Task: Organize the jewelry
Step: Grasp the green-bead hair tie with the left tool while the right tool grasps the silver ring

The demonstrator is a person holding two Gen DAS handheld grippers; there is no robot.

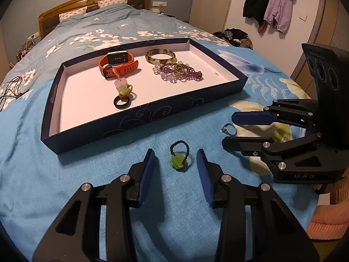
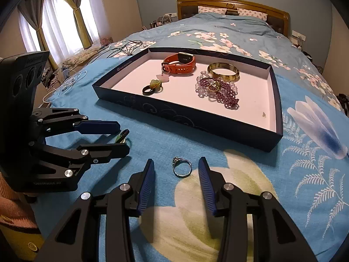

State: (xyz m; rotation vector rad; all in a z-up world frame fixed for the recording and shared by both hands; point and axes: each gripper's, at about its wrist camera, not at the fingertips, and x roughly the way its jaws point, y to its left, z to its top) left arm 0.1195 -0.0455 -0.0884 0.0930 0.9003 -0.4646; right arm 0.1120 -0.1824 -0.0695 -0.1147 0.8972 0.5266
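Both grippers were down low over the blue bedspread point(image 1: 65, 185), each lined up on its own piece. The left gripper point(image 1: 176, 155) had its fingers apart with the green pendant ring point(image 1: 178, 160) lying flat between the tips, dead centre, touching neither pad; its beaded loop pointed away from the gripper, toward the tray, so the piece's long axis ran along the fingers and not across them. The right gripper point(image 2: 176, 164) matched it: fingers apart, the silver ring point(image 2: 182, 167) lying between the tips, its stone on the side toward the left pad, metal clear of both pads. In the left wrist view that silver ring sat just off the right gripper's fingertips, so each piece was plainly nearer its own hand. No cross-reaching looked needed; a straight close on each should do, though thin rings lying flat on soft cloth could slip under the pads. Beyond both, the dark blue tray point(image 1: 152, 118) sat just ahead, already holding an orange watch point(image 1: 118, 64), a bangle point(image 1: 160, 55), purple beads point(image 1: 181, 72) and a black ring point(image 1: 122, 103).
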